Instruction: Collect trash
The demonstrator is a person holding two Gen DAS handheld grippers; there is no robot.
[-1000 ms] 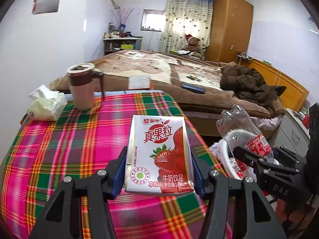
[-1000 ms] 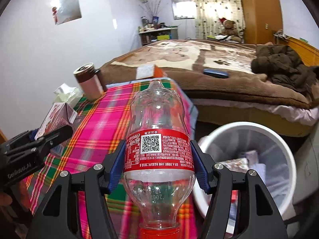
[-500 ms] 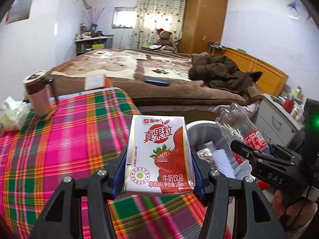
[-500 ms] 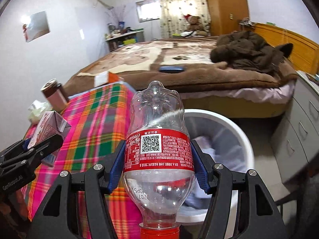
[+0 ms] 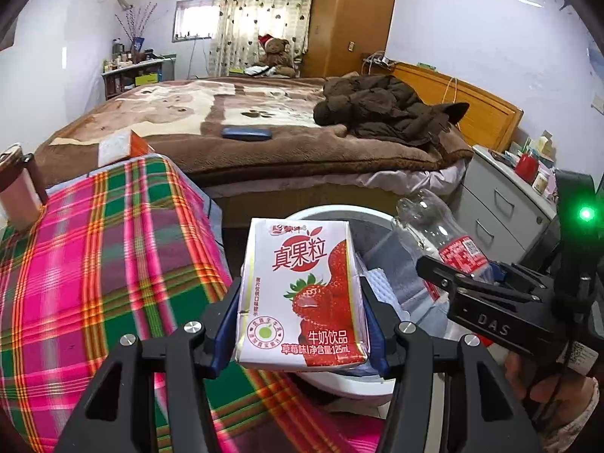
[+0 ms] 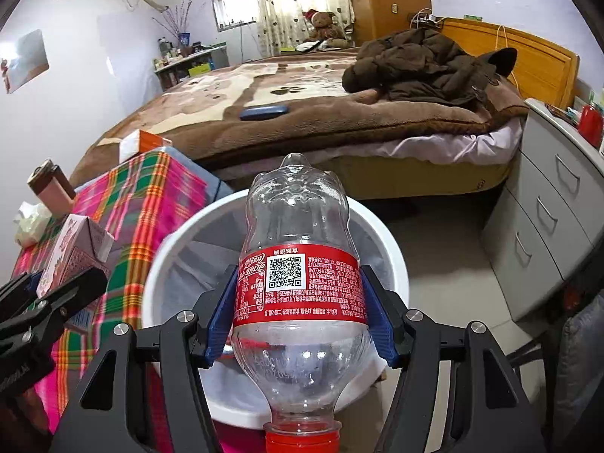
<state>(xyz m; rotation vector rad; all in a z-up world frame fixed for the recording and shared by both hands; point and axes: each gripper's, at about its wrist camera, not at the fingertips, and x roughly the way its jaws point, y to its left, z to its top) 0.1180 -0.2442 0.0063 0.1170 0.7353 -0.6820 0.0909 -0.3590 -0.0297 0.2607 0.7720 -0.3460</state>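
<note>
The white trash bin point(image 6: 392, 264) now sits directly under both loads, where a second ago the plaid table point(image 5: 94, 264) beside it filled each view. Both arms have swung off the table toward the bin, so release looks close. Over the bin's middle, the right gripper point(image 6: 298, 317) pinches the empty plastic bottle point(image 6: 296, 234) by its red label, cap toward the camera. At the bin's table-side rim, the left gripper point(image 5: 302, 324) clamps the strawberry milk carton point(image 5: 302, 294) upright.
</note>
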